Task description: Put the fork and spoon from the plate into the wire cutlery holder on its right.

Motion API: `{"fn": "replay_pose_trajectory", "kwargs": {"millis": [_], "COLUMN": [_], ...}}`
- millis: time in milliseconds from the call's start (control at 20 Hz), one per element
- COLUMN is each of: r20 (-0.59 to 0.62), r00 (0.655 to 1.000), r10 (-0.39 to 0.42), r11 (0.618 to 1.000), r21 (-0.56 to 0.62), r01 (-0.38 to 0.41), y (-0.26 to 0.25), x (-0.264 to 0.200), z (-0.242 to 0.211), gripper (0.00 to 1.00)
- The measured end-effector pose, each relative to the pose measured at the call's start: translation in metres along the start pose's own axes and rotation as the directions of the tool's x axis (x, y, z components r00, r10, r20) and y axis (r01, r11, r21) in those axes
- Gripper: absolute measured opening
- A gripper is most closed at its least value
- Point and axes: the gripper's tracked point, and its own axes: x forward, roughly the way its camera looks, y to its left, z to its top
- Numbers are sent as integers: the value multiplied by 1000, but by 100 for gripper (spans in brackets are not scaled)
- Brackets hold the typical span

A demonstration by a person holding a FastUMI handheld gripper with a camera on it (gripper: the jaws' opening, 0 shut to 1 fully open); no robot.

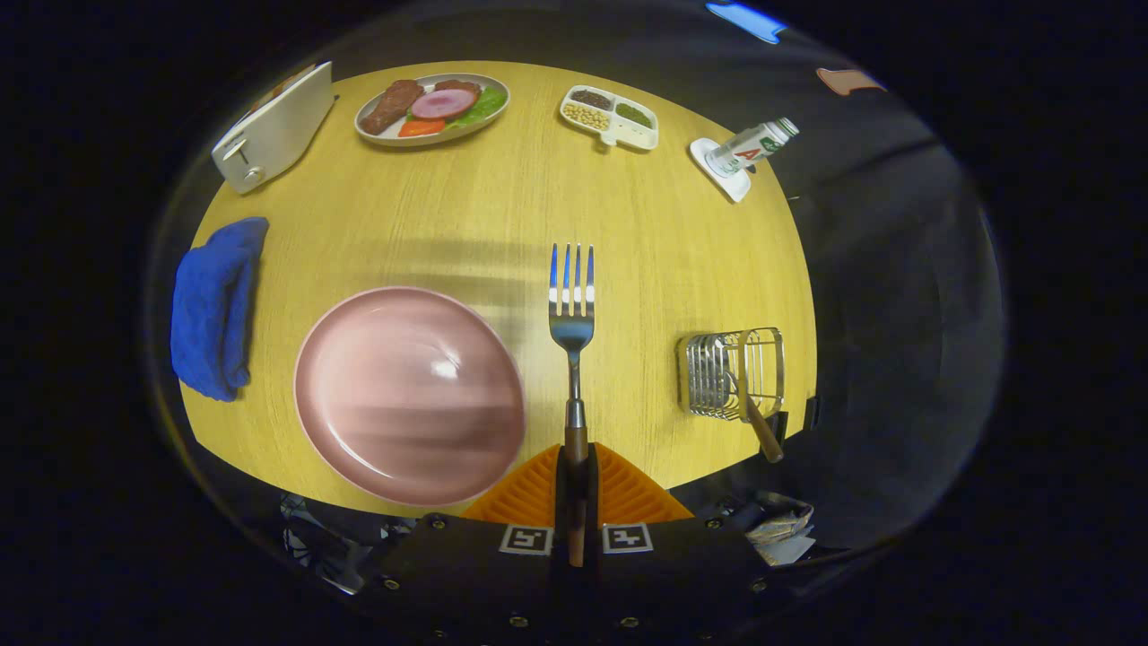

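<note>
While your table (502, 215) carries everything, the pink plate (409, 395) lies bare, left of your hand-held gripper (575, 480). The wire cutlery holder (734, 373) sits right, a wooden-handled utensil (758, 422) already leaning in it. Your orange fingers (628, 495) are clamped on the fork (573, 332), tines pointing ahead.

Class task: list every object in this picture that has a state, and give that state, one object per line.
Gripper: shut on the fork handle.
Fork: held, tines pointing forward, above the table.
Pink plate: empty.
Wire holder: holds one wooden-handled utensil, probably the spoon.
Blue cloth: crumpled beside the plate.
Bottle: on a white coaster.
Food plate: full.
Divided dish: filled.
</note>
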Motion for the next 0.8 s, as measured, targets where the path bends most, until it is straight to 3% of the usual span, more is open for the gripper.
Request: {"fn": "replay_pose_trajectory", "kwargs": {"millis": [350,800], "r20": [-67,-154], "r00": [997,988], "r10": [-34,-9], "r11": [989,955], "r21": [144,292], "r01": [44,54], "y": [-65,-115], "x": [11,28], "z": [-6,-26], "gripper": [6,6]}}
